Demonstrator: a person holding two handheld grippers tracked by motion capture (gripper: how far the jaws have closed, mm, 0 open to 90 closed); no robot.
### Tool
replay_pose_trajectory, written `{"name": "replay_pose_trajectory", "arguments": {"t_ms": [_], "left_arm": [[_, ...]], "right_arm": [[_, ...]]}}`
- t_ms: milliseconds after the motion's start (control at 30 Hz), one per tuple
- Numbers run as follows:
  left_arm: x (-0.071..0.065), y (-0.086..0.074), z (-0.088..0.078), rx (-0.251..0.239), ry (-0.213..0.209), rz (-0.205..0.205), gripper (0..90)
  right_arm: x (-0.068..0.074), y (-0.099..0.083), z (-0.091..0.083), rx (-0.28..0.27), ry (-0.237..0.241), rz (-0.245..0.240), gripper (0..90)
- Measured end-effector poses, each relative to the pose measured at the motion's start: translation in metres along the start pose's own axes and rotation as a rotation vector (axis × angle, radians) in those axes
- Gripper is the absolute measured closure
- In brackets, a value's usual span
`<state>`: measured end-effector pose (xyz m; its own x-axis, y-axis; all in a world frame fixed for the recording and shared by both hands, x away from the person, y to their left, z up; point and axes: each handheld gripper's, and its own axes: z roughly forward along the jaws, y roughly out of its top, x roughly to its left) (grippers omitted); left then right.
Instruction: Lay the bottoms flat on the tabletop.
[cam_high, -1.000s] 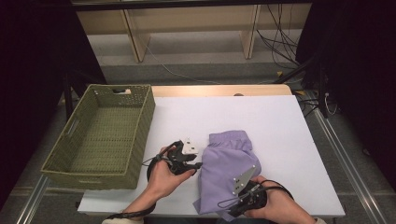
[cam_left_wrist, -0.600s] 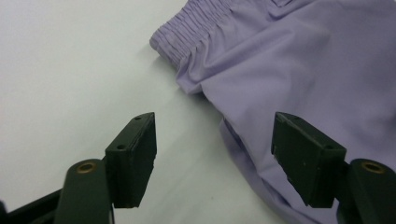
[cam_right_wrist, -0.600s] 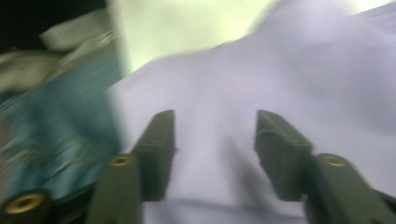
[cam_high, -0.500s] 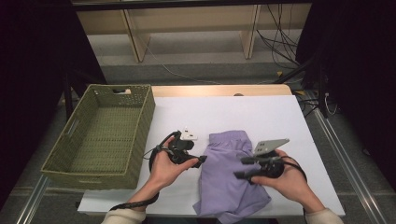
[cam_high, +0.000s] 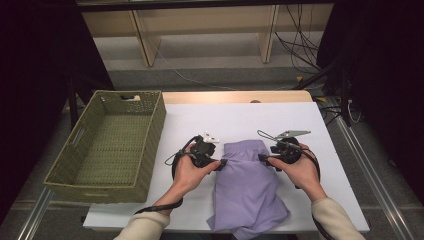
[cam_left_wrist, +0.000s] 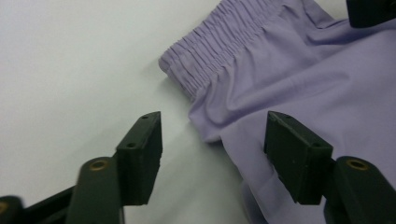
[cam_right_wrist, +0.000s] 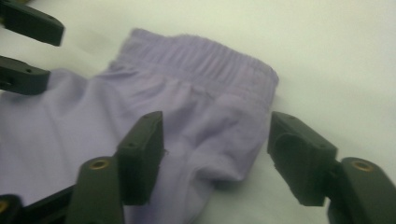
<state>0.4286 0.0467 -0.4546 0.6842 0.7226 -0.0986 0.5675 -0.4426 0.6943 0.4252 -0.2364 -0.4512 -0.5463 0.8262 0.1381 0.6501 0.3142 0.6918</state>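
Woven olive-green basket (cam_high: 107, 145) sits at the left edge of a white table (cam_high: 240, 117), well apart from the work. Just right of it, the person's left hand (cam_high: 187, 172) holds the left gripper (cam_high: 220, 164), pointing right at the left edge of a pair of lilac shorts (cam_high: 247, 187). Its jaws have just been closing a little yet stand apart, one over bare table, one over the cloth, pressing on nothing. The shorts lie flat at the table's middle, elastic waistband (cam_left_wrist: 212, 56) at the far end, legs running to the near edge. On their right edge, the right hand (cam_high: 295, 167) holds the right gripper (cam_high: 263, 158), pointing left. Its jaws have just been easing inward but stand wide, straddling the waistband corner without gripping it.
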Motion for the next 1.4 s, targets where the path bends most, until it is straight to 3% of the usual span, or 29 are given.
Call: {"name": "replay_pose_trajectory", "arguments": {"t_ms": [167,400,633,733,833,967,1067,1400], "left_arm": [[0.0,-0.002,0.013,0.02,-0.011,-0.008,43.8],[-0.002,-0.005,0.026,0.077,-0.032,-0.012,44.7],[-0.005,-0.005,0.031,0.102,-0.036,0.011,48.5],[-0.009,-0.004,0.032,0.11,-0.014,0.034,55.5],[-0.012,-0.003,0.032,0.121,-0.023,0.025,64.6],[-0.013,-0.003,0.032,0.118,-0.028,0.025,82.0],[-0.012,-0.002,0.031,0.128,-0.009,0.026,88.8],[0.007,0.01,0.022,0.1,0.068,0.039,89.5]], "right_arm": [[-0.001,-0.001,0.012,0.032,-0.036,0.045,49.3],[-0.001,-0.007,0.026,0.083,-0.041,0.033,53.2],[0.0,-0.009,0.031,0.077,-0.068,0.02,63.1],[0.001,-0.009,0.033,0.072,-0.085,0.013,72.3],[0.002,-0.008,0.035,0.072,-0.079,0.025,82.0],[0.005,-0.007,0.035,0.08,-0.073,0.04,85.2],[0.006,-0.005,0.035,0.07,-0.048,0.07,85.8],[0.012,0.014,0.035,-0.026,-0.039,0.067,86.2]]}}
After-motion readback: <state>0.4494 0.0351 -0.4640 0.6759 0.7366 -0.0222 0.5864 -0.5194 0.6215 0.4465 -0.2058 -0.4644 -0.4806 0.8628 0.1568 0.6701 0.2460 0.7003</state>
